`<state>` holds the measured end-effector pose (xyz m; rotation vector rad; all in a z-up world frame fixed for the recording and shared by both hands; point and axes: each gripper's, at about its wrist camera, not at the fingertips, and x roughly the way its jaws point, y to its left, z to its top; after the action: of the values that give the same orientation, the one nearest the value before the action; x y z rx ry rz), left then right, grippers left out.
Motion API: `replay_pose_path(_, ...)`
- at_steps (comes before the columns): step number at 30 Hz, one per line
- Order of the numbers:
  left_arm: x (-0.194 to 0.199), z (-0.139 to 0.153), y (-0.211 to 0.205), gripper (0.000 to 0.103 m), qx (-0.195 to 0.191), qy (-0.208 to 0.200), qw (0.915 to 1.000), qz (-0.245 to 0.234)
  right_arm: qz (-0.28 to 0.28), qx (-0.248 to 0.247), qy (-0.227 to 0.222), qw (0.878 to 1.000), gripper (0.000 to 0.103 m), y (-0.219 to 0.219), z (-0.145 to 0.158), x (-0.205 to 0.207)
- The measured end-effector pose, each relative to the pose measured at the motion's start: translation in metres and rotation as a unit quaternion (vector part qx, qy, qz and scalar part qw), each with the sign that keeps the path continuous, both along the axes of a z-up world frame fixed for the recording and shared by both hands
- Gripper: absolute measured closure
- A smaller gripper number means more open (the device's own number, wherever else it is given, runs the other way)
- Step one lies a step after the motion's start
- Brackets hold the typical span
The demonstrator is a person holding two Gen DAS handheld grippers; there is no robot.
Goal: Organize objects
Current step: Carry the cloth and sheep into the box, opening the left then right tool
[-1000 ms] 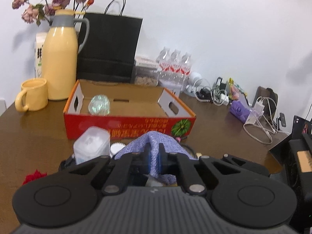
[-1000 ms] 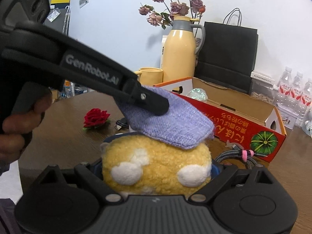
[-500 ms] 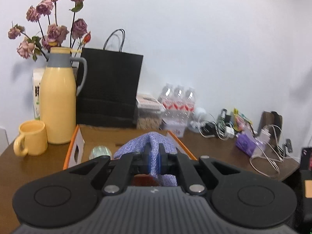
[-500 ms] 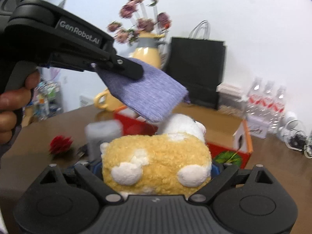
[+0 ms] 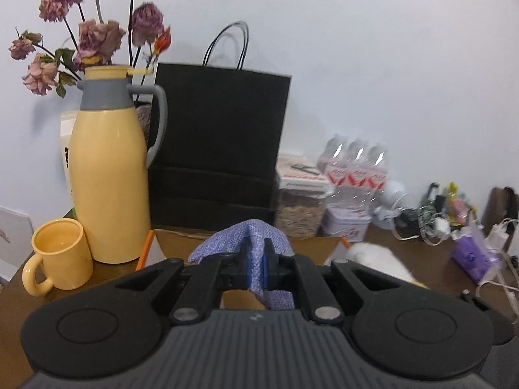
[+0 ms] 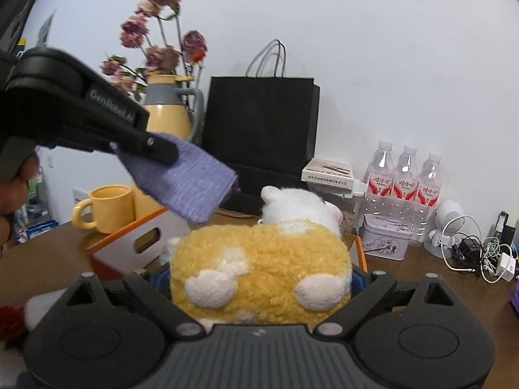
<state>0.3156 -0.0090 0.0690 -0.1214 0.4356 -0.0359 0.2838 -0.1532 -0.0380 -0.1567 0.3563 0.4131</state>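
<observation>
My left gripper (image 5: 255, 259) is shut on a purple knitted cloth (image 5: 240, 240) and holds it in the air above the open cardboard box (image 5: 168, 243). The same gripper (image 6: 162, 150) and the cloth (image 6: 188, 184) show at the left of the right wrist view. My right gripper (image 6: 259, 278) is shut on a yellow and white plush toy (image 6: 259, 269), held over the near edge of the orange-rimmed box (image 6: 142, 236). The toy's white end (image 5: 376, 256) shows in the left wrist view.
Behind the box stand a yellow thermos jug (image 5: 107, 175) with dried flowers, a yellow mug (image 5: 61, 256), a black paper bag (image 5: 220, 149), water bottles (image 5: 356, 168), a tin (image 6: 386, 240) and tangled cables (image 6: 480, 259). A red flower (image 6: 9, 321) lies at the left.
Both grippers have risen and moved forward toward the box with their loads. The cloth has lifted off the plush toy and now hangs above the box.
</observation>
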Motion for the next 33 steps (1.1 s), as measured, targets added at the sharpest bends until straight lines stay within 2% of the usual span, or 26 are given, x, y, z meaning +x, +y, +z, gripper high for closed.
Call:
replay_pose_path(13,0.055,-0.05,0.009,0.096,0.041,0.075,0.9963,0.013,-0.011,0.009,0.047,0.999,0.009,0.012,-0.035,0.072)
replay_pose_path(20,0.068,-0.069,0.012,0.096,0.055,0.113,0.992,0.008,-0.012,-0.001,0.073,0.997,0.008,0.017,-0.054,0.087)
replay_pose_path(24,0.068,-0.069,0.009,0.092,0.064,0.115,0.9912,0.007,-0.012,-0.007,0.083,0.996,0.006,0.019,-0.059,0.09)
replay_pose_path(25,0.068,-0.068,0.009,0.082,0.064,0.117,0.991,0.008,-0.012,-0.008,0.086,0.996,0.005,0.019,-0.06,0.091)
replay_pose_path(26,0.068,-0.068,0.009,0.063,0.063,0.117,0.9911,0.009,-0.013,-0.008,0.089,0.996,0.004,0.019,-0.061,0.091)
replay_pose_path(27,0.067,-0.068,0.009,0.052,0.064,0.115,0.9912,0.012,-0.015,-0.006,0.092,0.996,0.003,0.019,-0.062,0.092)
replay_pose_path(29,0.066,-0.066,0.008,0.021,0.068,0.106,0.9919,0.02,-0.021,-0.003,0.092,0.996,0.0,0.018,-0.062,0.091)
replay_pose_path(30,0.065,-0.065,0.008,0.013,0.068,0.101,0.9923,0.022,-0.025,-0.001,0.09,0.996,0.0,0.018,-0.062,0.09)
replay_pose_path(31,0.064,-0.065,0.007,0.0,0.069,0.099,0.9924,0.026,-0.024,0.002,0.091,0.996,0.0,0.018,-0.062,0.09)
replay_pose_path(33,0.063,-0.063,0.008,0.0,0.071,0.092,0.9927,0.032,-0.022,0.006,0.093,0.995,0.0,0.017,-0.062,0.089)
